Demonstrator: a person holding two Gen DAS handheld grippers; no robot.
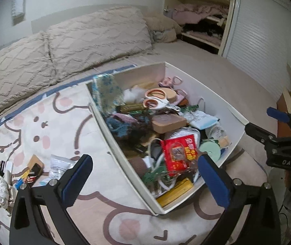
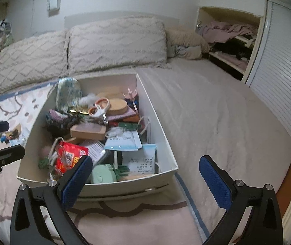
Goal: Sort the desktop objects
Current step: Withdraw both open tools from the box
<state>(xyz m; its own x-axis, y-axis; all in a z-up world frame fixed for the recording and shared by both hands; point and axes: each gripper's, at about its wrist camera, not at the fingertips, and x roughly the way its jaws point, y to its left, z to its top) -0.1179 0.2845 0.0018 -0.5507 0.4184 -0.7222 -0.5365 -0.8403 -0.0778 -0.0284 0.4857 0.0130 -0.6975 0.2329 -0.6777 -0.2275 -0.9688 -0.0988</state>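
Both the left hand-held gripper and the right hand-held gripper gape fully wide, holding nothing, just before the white box on the bed. Inside the box: one pair of scissors, one red packet. Two pillows lie beyond the box.

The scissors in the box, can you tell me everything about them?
The scissors have orange-rimmed white handles, plastic by the look, and short metal blades, which are closed. They lie flat on top of the pile at the far end of the white box, handles against a round wooden lid. Neither gripper touches them.
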